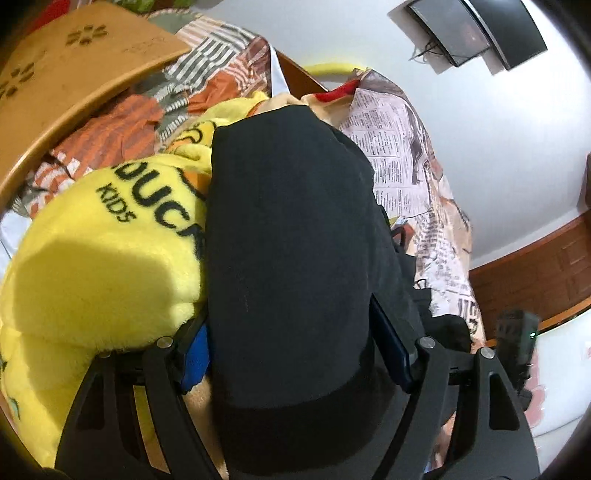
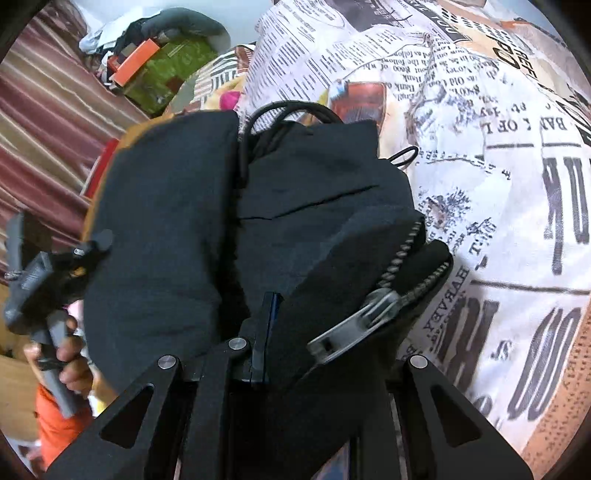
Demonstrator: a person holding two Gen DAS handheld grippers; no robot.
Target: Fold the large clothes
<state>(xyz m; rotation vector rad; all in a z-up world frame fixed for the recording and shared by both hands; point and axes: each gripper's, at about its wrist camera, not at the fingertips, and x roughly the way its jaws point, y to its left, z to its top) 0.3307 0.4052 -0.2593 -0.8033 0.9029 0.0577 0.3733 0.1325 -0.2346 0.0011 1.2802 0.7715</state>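
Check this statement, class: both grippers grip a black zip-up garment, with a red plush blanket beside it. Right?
Not quite. The plush blanket is yellow, as the left wrist view shows. Otherwise yes: left gripper and right gripper both grip the black garment, zipper visible.

A yellow plush blanket (image 1: 92, 258) printed "KIDS" fills nine o'clock, a newspaper-print sheet (image 2: 498, 166) spreads toward three o'clock, and a dark wall-mounted screen (image 1: 480, 29) hangs at one o'clock.
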